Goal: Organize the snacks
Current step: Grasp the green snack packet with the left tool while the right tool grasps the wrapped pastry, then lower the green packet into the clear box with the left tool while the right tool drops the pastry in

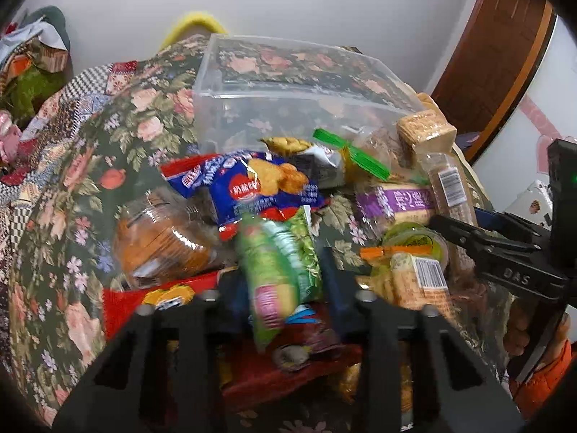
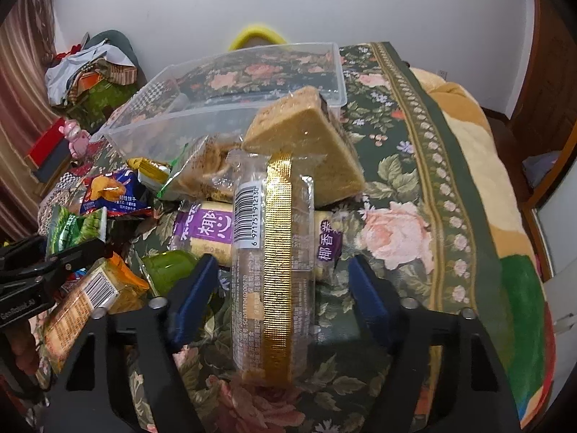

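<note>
Clear bin beyond my jaws, nothing inside that I see, left gripper clenched on green packet, right gripper released, biscuit pack between its jaws.

Home bedroom showing. Floral quilt spreading under right gripper, yellow blanket lying right of it. Clothes pile sitting far left ahead, curtain hanging beyond. Wooden door standing ahead-right of left gripper. Plain white wall rising ahead.
</note>
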Demonstrator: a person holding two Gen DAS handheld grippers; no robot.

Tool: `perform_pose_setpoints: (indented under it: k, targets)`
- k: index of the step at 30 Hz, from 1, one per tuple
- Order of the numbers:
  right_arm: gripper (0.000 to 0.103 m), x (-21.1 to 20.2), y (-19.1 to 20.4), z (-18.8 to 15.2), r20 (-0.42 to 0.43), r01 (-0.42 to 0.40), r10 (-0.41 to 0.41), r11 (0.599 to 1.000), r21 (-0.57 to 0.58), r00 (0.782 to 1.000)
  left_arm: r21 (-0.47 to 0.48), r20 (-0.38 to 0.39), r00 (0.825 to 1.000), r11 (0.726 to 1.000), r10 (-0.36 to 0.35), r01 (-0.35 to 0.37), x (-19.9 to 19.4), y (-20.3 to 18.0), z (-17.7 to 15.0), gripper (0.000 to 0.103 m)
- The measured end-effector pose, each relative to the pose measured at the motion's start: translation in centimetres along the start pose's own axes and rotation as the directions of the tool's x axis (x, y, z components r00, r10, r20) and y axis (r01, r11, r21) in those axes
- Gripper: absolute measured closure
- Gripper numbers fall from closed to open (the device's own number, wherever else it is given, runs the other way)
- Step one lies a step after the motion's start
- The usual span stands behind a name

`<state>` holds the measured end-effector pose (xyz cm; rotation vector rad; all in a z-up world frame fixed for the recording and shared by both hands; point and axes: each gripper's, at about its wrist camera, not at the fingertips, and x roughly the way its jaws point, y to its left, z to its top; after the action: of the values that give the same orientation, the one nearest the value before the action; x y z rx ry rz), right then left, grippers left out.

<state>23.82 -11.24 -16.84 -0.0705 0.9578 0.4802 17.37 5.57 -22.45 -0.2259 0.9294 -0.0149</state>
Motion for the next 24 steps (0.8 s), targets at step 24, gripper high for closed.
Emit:
perform_pose_setpoints:
  k: [24]
  targets:
    - [0.071,-4.1,1.0,1.5,0.118,-0.027,0.030,0.999,-0.027,0.993,0.021,0.140,0.990,1.000,0.010,-0.013,-5.6,-1.2,2.7,0.077]
